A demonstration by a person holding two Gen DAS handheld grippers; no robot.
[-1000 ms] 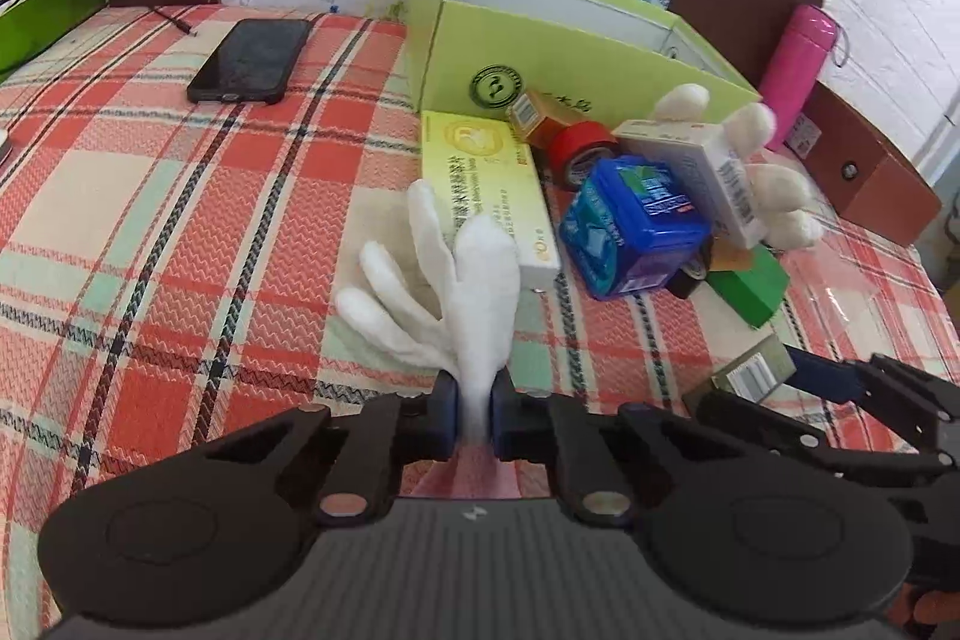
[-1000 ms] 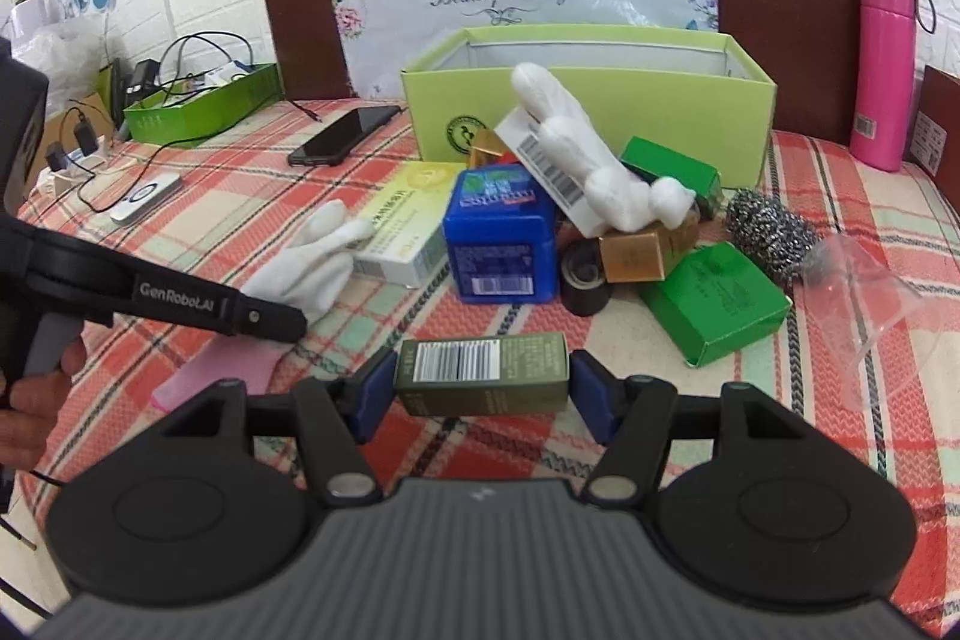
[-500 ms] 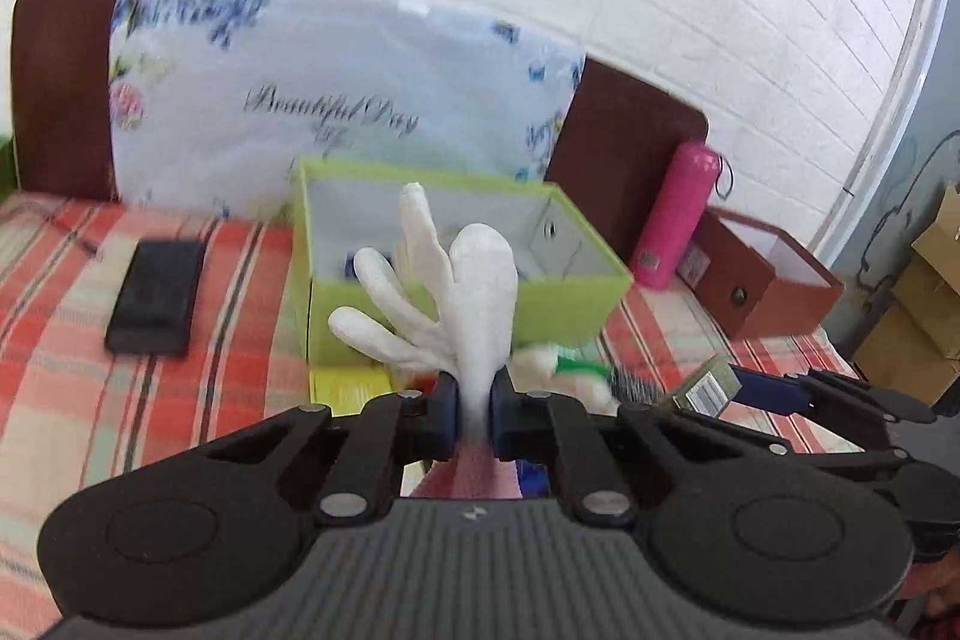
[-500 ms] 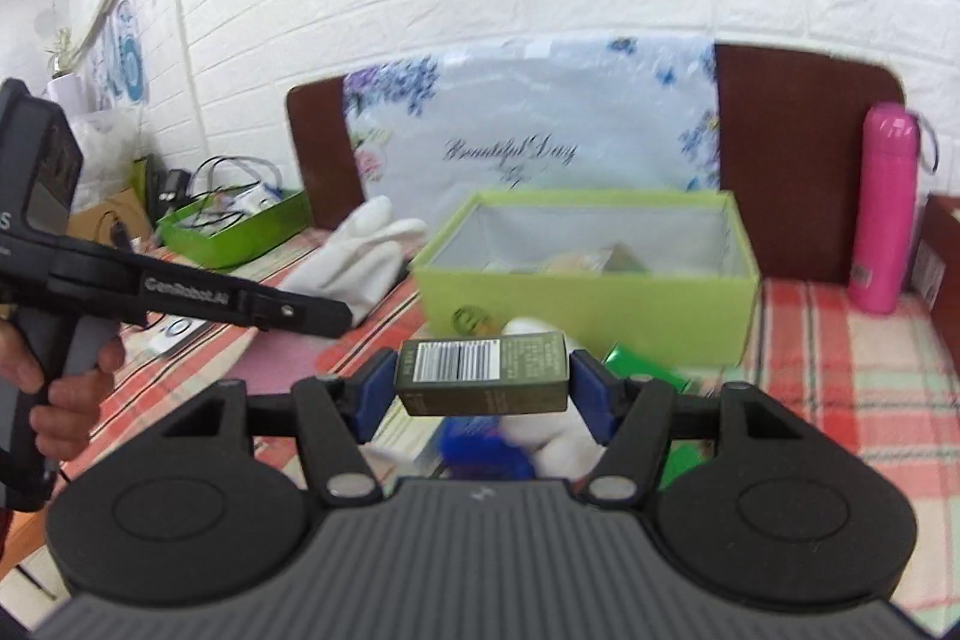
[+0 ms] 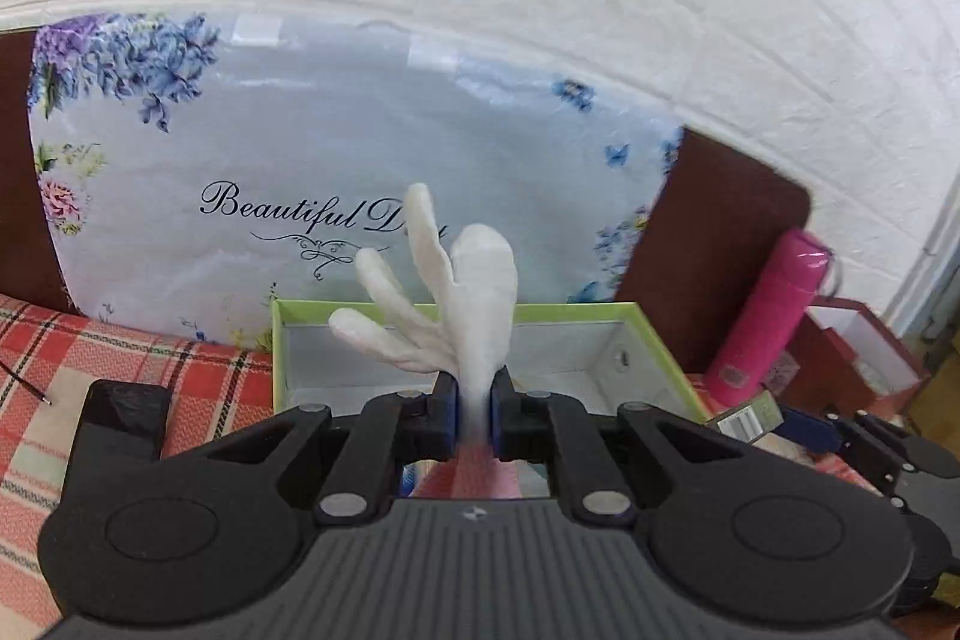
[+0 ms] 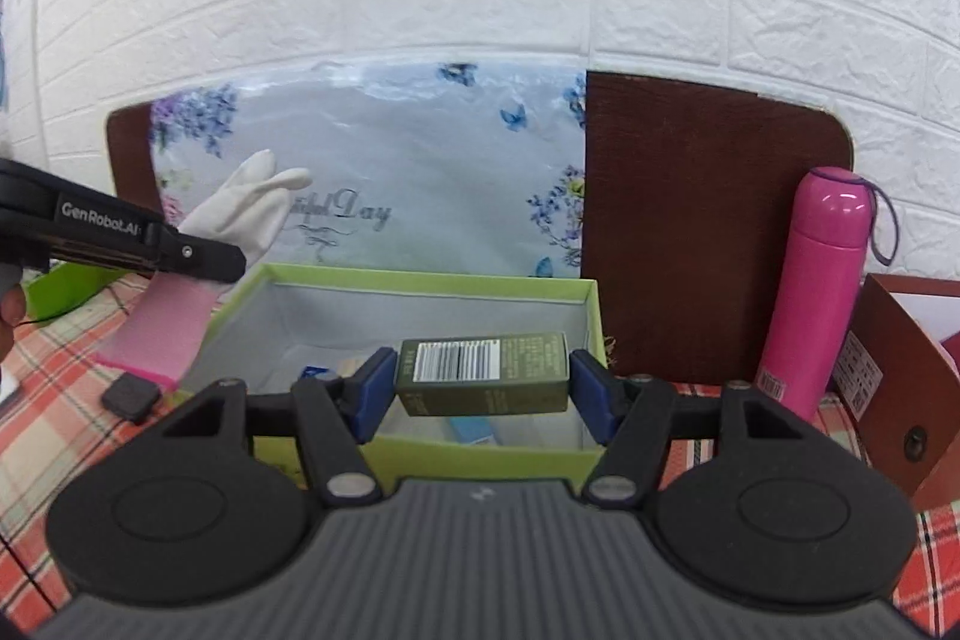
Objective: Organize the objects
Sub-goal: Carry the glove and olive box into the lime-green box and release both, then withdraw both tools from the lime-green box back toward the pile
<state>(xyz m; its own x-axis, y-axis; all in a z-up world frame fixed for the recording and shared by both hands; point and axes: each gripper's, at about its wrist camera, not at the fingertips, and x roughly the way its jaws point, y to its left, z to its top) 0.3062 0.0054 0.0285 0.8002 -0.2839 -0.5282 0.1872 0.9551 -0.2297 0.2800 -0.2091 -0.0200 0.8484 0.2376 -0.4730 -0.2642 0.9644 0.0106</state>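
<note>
My left gripper [image 5: 475, 415] is shut on a white glove [image 5: 456, 292] with a pink cuff, its fingers standing up in front of the lime-green open box [image 5: 600, 311]. In the right wrist view the same glove [image 6: 240, 214] hangs from the left gripper [image 6: 231, 263] just left of the box [image 6: 420, 285]. My right gripper [image 6: 483, 388] is shut on a small dark-green carton [image 6: 483, 373] with a barcode, held crosswise above the box's near wall. Inside the box lie a few small items, partly hidden. The carton [image 5: 747, 415] also shows at the right of the left wrist view.
A pink thermos [image 6: 819, 292] stands right of the box, next to a brown open box [image 6: 900, 376]. A floral "Beautiful Day" panel [image 5: 300, 196] and brown boards lean against the white brick wall. A black phone [image 6: 131, 398] lies on the red plaid cloth [image 5: 54, 388].
Both grippers rose from the pile of objects and moved forward to the green box, still carrying the glove and the carton. The pile has dropped out of view.
</note>
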